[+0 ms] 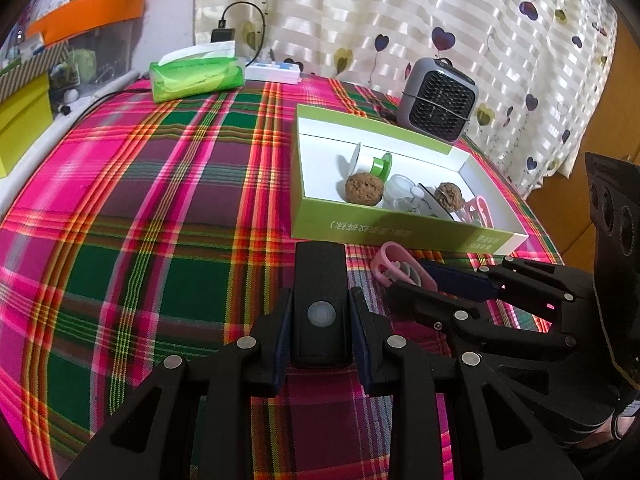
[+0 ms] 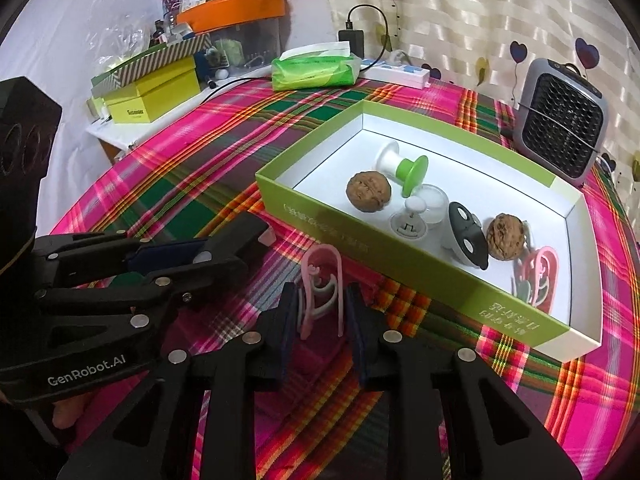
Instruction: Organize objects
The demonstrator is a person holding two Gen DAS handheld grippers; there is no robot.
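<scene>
My left gripper point(image 1: 320, 298) is shut on a black oblong device point(image 1: 320, 280) with a round grey lens, held just above the plaid tablecloth. Just to its right, my right gripper point(image 2: 322, 300) is shut on a pink plastic clip point(image 2: 322, 280), which stands upright between the pads just in front of the green box point(image 2: 320, 220). The left wrist view shows the same clip point(image 1: 394, 268) at the right gripper's tips point(image 1: 404, 280). Inside the box lie two walnuts point(image 2: 368, 191), a white and green spool point(image 2: 402, 168), a black and grey part point(image 2: 466, 236) and another pink clip point(image 2: 540, 276).
A grey fan heater point(image 2: 560, 124) stands behind the box against the curtain. A green tissue pack point(image 2: 316, 70) and a white power strip point(image 2: 396, 72) lie at the table's far edge. Yellow boxes point(image 2: 152, 96) and an orange-lidded bin point(image 2: 236, 8) crowd the side shelf at left.
</scene>
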